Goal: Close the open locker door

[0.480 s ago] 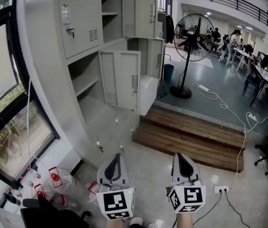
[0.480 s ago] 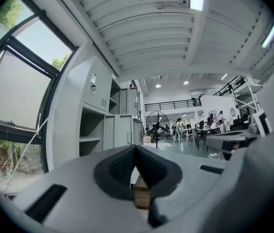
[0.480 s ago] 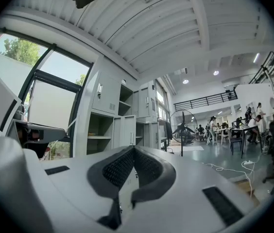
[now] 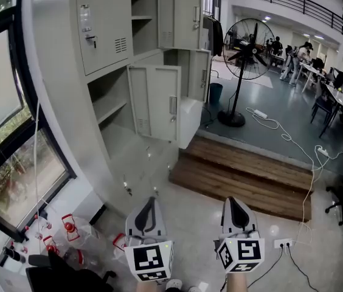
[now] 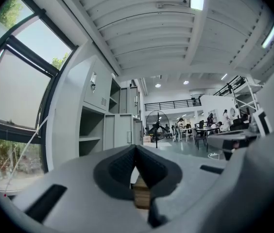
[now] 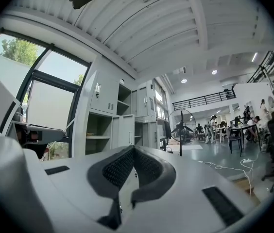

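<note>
Fan (image 4: 247, 47), wooden platform (image 4: 244, 175), perhaps bottles (image 4: 68, 227), stand near the open locker door (image 4: 154, 102).

locker door (image 4: 154, 102) | grey, upright | swung open | middle row, handle right

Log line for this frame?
phase: pre-contact | left tongs: shut, empty | right tongs: shut, empty | locker door: open, untouched

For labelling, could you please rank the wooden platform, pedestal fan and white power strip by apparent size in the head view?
1. wooden platform
2. pedestal fan, farther off
3. white power strip, clearly smallest
</note>
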Demonstrator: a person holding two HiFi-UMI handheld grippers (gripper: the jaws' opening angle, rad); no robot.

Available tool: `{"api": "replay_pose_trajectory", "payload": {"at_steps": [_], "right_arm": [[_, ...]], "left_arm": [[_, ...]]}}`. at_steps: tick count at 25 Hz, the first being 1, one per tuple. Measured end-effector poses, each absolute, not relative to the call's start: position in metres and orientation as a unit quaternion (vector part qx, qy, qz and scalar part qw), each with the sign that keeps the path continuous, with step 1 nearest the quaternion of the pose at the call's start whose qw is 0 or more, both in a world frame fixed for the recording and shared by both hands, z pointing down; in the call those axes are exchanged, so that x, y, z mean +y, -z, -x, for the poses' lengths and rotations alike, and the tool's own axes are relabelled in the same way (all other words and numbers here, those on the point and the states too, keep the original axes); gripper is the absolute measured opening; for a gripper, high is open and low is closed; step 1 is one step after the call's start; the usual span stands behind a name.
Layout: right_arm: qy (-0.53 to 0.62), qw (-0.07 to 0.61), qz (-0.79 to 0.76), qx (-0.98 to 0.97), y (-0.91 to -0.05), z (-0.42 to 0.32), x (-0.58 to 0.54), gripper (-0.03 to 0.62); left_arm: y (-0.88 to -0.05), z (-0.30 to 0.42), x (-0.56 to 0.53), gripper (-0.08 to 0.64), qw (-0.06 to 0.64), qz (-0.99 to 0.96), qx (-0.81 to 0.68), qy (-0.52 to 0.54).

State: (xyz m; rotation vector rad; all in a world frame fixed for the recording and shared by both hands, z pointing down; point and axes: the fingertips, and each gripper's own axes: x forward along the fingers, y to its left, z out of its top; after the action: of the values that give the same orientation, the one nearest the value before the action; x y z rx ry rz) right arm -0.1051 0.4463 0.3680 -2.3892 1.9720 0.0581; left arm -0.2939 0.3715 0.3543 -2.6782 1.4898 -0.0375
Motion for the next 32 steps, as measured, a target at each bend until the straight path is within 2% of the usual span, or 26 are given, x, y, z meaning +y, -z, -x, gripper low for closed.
{"api": "replay_pose_trajectory", "payload": {"at_steps": [6,7,8,9,18,32], "right_arm": [[-0.039,0.008,0.75,0.66,-0.362,0.118,0.433,0.023],[-0.037,0.015,0.741,0.671,-0.36,0.123,0.428,0.084],[-0.034,0.023,0.731,0.682,-0.359,0.127,0.424,0.204],[-0.032,0.029,0.724,0.689,-0.359,0.131,0.419,0.219],[-0.028,0.024,0.719,0.694,-0.368,0.148,0.379,0.219],[-0.007,0.013,0.71,0.704,-0.389,0.128,0.311,0.219]], "left_arm": [[-0.356,0.294,0.362,0.0,0.041,0.874,0.485,0.015],[-0.356,0.295,0.359,0.0,0.04,0.873,0.485,0.015],[-0.356,0.296,0.355,0.0,0.04,0.873,0.486,0.014],[-0.356,0.297,0.352,0.0,0.039,0.873,0.486,0.014],[-0.358,0.309,0.315,0.0,0.052,0.872,0.486,0.018],[-0.377,0.296,0.25,0.0,0.041,0.864,0.5,0.039]]}}
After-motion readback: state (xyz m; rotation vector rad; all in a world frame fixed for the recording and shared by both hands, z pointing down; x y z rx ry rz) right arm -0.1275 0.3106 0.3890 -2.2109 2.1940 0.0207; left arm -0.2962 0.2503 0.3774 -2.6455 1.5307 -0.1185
